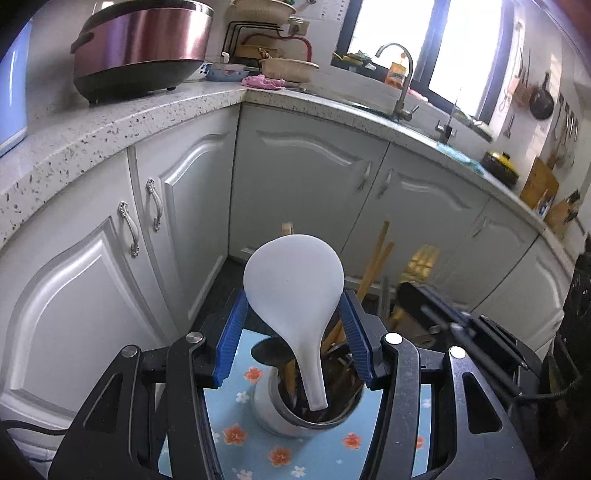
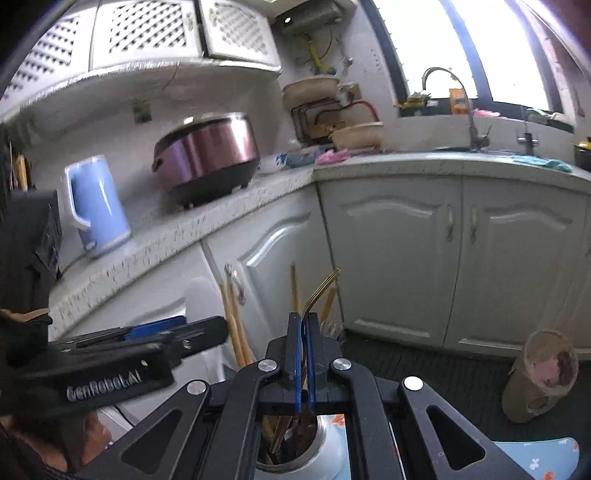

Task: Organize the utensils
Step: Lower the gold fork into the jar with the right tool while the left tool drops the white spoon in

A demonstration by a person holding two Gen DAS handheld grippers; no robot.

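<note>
While standing on the blue flowered mat (image 1: 255, 446), the steel utensil holder (image 1: 280, 417) is carrying a white rice paddle (image 1: 293, 280), a dark spoon (image 1: 271, 352) and wooden chopsticks (image 1: 373, 266), all leaning out of its mouth. Sitting between the left gripper (image 1: 293, 328) pads, which are standing wide on either side; whether those pads are pressing the holder cannot be told from here. Showing only in the left wrist view: the paddle's full blade, the mat's orange flowers, the sink tap (image 1: 400, 74) far right.

Looking from the right wrist view, the holder (image 2: 295, 443) is lying near, directly under the right gripper (image 2: 303, 332), clenched tight on a thin gold-coloured utensil handle (image 2: 321, 290) poking up beyond the fingertips. Appearing only here: the blue kettle (image 2: 98, 206) far left on the counter (image 2: 221, 221), the lattice cupboards (image 2: 147, 33) above, a beige pouch (image 2: 541, 376) on the dark floor at right. Appearing in both: the purple rice cooker (image 2: 207, 155).
</note>
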